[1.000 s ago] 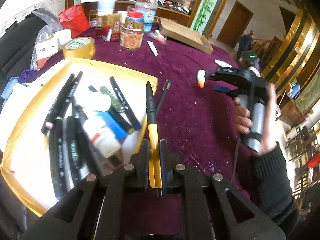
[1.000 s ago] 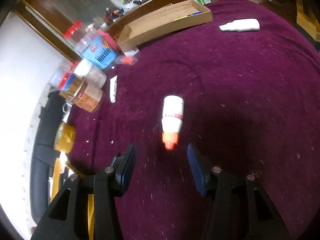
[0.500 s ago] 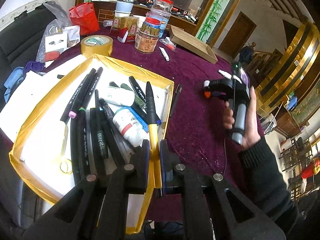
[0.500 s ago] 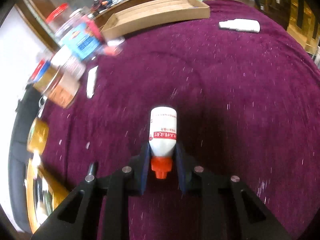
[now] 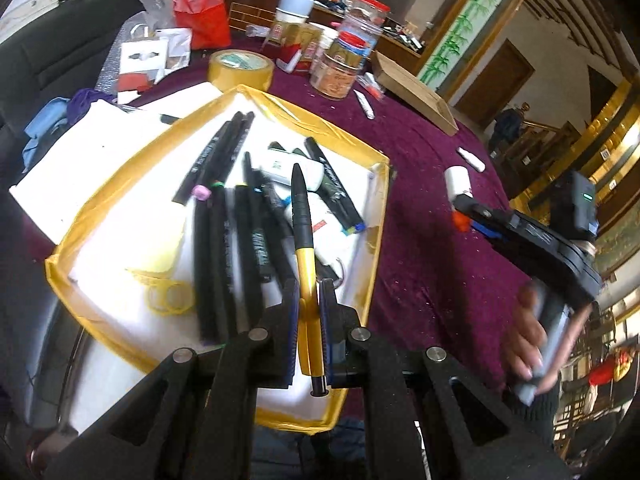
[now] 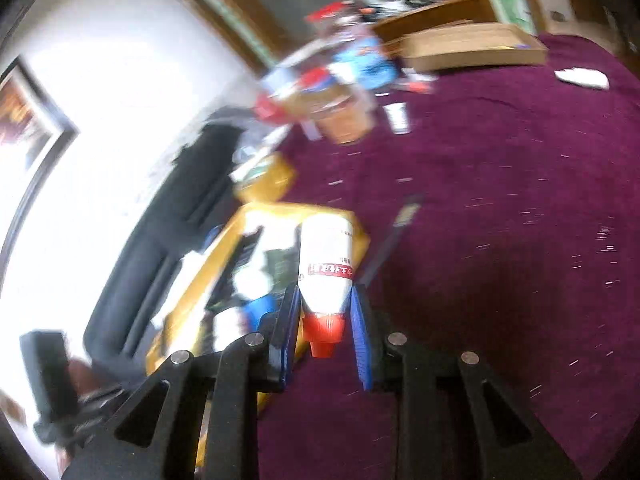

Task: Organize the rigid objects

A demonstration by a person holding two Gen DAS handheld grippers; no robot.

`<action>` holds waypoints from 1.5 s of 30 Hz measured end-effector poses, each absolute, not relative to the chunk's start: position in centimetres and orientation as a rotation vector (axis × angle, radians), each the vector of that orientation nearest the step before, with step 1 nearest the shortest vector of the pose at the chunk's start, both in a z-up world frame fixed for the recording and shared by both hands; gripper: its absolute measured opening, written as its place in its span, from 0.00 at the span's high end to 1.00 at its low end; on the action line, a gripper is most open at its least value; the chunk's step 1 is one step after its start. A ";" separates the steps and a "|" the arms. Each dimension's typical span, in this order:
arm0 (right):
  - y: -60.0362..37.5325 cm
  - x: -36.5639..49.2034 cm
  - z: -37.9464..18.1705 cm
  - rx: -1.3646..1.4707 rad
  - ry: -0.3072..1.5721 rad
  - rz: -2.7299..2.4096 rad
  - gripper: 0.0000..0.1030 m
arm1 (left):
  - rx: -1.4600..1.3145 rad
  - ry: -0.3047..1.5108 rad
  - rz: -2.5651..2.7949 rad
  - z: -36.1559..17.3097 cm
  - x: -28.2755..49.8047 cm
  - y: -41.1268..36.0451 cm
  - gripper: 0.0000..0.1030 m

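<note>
Between the blue pads of the left gripper (image 5: 308, 312) sits a pen (image 5: 303, 248), jaws nearly shut on its gold barrel, black tip pointing out over the tray (image 5: 362, 280). It hangs above the tray's near right part, so I'd say the move is just to lower it flat alongside the markers (image 5: 224, 240) and let go low, since a smooth round barrel will roll if dropped from height. The right gripper (image 6: 326, 312) is clamped partway closed on a small white bottle (image 6: 326, 256), pads squeezing the shoulder just above the ribbed orange cap (image 6: 323, 330). It's held off the table, near the tray's right edge. That grip is close to the taper, so I'd keep it level and not swing hard, or the slick plastic could slide forward out of the pads. The right wrist view is pretty smeared, so the label is hard to read. Tray is shallow, white inside with shiny gold tape round the rim, already full of matte black markers and a couple of white bottles. Underneath it all is a fuzzy purple tablecloth (image 5: 432, 248) dotted with pale crumbs.
</note>
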State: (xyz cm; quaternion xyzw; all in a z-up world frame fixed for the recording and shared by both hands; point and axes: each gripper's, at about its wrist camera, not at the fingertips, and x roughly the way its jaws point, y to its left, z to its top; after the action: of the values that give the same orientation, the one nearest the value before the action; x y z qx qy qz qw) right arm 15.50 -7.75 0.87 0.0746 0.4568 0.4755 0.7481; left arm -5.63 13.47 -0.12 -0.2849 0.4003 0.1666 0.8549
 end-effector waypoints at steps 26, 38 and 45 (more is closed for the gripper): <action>5.0 4.2 -3.0 -0.291 1.033 1.180 0.78 | -0.597 0.949 0.360 -4.4 -5.6 16.3 0.93; 4.9 4.5 -3.3 -0.271 1.056 1.184 0.73 | -0.537 0.965 0.367 -4.8 -4.9 16.0 0.89; 1.0 3.4 -1.2 -0.159 0.971 1.208 0.64 | -0.462 0.832 0.433 -3.3 -7.1 14.6 0.49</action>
State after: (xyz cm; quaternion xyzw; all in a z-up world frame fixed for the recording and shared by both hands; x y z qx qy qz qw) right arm 3.41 1.03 -1.17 -0.0715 0.4377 0.5446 0.7118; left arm -7.14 14.56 -3.30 -0.2207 0.3973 0.2068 0.8664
